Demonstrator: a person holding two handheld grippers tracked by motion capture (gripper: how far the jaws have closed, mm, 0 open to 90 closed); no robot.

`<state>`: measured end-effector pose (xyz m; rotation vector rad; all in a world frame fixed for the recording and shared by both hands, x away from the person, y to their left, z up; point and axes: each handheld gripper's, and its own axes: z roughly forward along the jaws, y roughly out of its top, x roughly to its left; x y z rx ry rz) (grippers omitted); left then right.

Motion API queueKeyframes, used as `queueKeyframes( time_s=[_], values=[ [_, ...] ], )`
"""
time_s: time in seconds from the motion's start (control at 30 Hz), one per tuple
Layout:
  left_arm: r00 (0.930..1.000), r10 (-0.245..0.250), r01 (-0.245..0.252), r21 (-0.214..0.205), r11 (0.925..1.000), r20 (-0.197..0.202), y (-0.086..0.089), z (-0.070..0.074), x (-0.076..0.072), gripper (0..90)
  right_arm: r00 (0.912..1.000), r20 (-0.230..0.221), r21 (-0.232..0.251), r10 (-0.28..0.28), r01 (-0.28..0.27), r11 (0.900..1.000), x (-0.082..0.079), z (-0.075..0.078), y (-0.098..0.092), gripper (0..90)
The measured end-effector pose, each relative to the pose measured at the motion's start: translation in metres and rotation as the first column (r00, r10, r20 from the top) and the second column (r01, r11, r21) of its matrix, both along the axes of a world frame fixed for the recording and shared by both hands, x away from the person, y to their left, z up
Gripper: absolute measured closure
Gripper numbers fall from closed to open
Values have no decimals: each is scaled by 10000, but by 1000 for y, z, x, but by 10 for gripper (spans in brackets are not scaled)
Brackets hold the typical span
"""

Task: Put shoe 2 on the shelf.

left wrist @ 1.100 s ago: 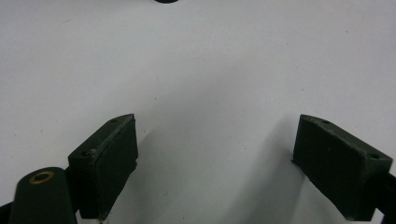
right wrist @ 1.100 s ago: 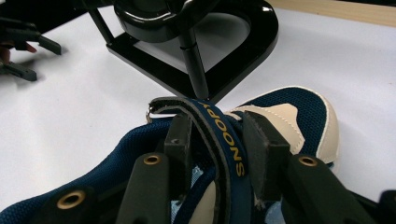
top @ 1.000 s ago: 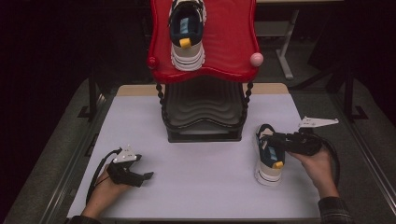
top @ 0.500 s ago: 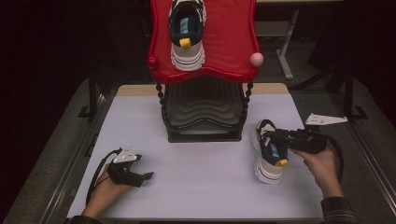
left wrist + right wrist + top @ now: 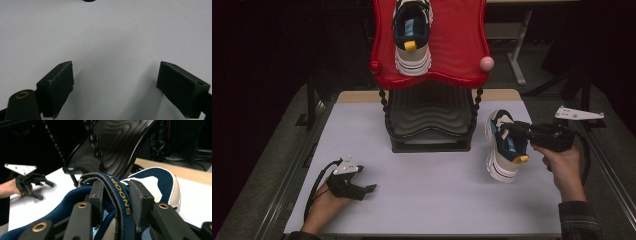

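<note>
A shoe (image 5: 503,146) is held near the right edge of the table (image 5: 432,200), just beside the right side of the black lower shelf of the shoe rack (image 5: 430,120). It is tilted, toe toward the far edge and heel toward the near edge, and seems to be lifted off the surface, though contact at the heel cannot be ruled out. The right gripper (image 5: 508,131) is clamped on the padded tongue (image 5: 117,195), which stands between the two jaws in the right gripper view, with the collar of the shoe below them.

The shoe is judged to be light, with a soft mesh upper and a stiffer rubber sole. A grip on the tongue alone is likely to let it swing and sag; the collar or heel would probably give a firmer hold. A matching shoe (image 5: 412,37) is seen on the red top shelf (image 5: 462,45).

The left gripper (image 5: 367,190) is rested near the near left corner, its jaws wide apart over the bare surface with nothing between them.
</note>
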<state>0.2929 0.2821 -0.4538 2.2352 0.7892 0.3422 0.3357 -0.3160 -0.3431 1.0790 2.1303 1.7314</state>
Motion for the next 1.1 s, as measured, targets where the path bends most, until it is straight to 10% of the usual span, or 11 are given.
queueKeyframes(
  time_s=[1.1],
  values=[
    [10000,-21,21,27,10000,-2,0,0,0,131,9839,1729,557,-443,352,9978,24,141,1,653]
  ],
)
